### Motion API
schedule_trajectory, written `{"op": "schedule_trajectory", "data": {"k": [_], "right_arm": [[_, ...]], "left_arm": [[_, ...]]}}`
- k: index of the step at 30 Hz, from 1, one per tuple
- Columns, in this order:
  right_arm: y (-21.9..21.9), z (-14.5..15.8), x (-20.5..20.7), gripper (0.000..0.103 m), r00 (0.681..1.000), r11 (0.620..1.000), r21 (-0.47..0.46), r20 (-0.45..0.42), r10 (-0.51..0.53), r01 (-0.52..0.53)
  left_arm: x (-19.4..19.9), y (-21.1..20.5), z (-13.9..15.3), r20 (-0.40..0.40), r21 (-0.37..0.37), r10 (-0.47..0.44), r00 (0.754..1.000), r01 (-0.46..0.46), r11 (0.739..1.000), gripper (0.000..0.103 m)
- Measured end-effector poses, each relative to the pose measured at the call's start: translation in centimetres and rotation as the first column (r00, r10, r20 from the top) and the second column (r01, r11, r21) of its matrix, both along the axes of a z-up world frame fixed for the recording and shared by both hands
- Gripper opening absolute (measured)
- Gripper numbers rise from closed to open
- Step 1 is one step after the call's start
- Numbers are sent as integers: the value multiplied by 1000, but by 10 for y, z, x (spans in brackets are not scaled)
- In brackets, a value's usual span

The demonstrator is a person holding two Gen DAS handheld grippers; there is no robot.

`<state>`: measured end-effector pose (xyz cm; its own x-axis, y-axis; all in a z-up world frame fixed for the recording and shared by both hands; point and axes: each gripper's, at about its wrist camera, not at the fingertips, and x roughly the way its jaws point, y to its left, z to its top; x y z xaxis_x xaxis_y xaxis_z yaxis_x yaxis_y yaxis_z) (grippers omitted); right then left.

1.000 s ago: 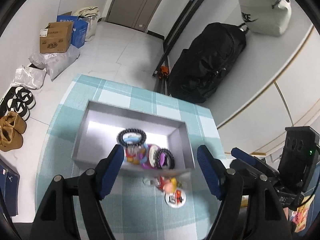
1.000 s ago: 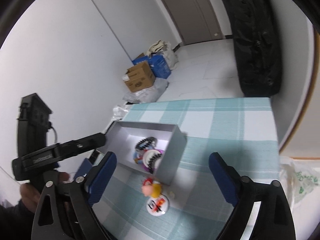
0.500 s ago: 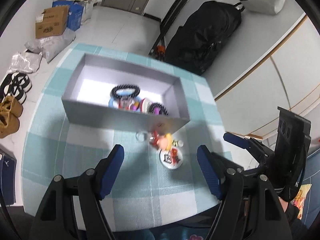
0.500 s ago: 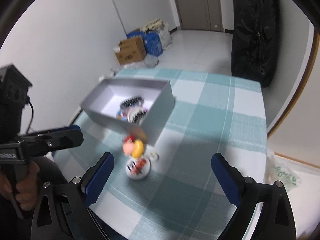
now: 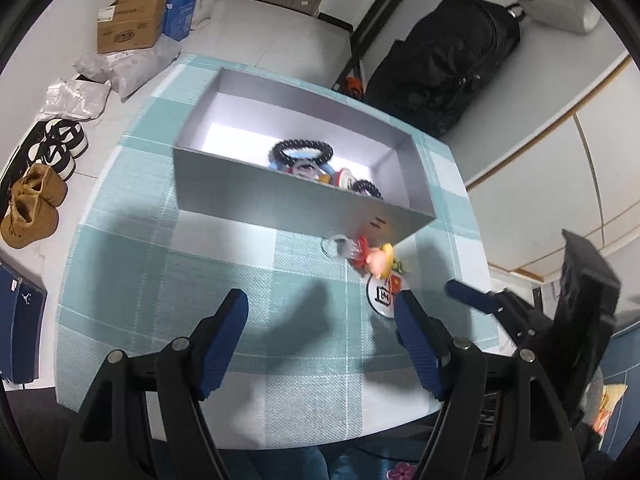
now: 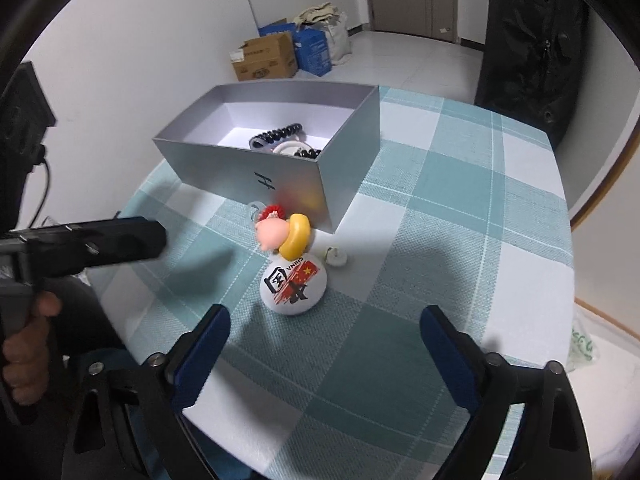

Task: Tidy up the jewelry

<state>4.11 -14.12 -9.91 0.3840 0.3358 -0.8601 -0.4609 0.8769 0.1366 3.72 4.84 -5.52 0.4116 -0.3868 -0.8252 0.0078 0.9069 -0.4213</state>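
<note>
Both grippers hang over the checked counter (image 6: 460,184) with jaws spread wide and empty: the left gripper (image 5: 320,328) near the counter's front edge, the right gripper (image 6: 324,344) just short of the round badge (image 6: 294,286).

The grey box (image 6: 280,184) already holds a black bead bracelet (image 5: 306,150) and a few other pieces. Outside it, close against its front wall, lie the badge, a pink-and-yellow charm (image 6: 286,234) with a red tuft and clear ring (image 5: 336,246), and a small white piece (image 6: 336,257).

The step in hand looks like picking up one of these loose pieces to drop in the box. The badge is flat and domed, so it will likely slip; better to bring the right jaws down low, straddle its rim across the middle, and close gently. The charm touches the badge's far edge, so approach from the near side to avoid dragging both. Lift clear of the box wall before moving over it.
</note>
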Motion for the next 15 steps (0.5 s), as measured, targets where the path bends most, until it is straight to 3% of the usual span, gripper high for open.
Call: {"op": "schedule_trajectory", "data": {"k": [7,15], "right_arm": [[26,-8,-2,84,999,996,-88,30,23,-21],[39,-11,-2,79,998,990,-138,61,33,-24]], "left_arm": [[2,7,-6,-12,32,48,999,-48,998,71],[3,18,-11,-58,-5,75,996,-75,997,71]]}}
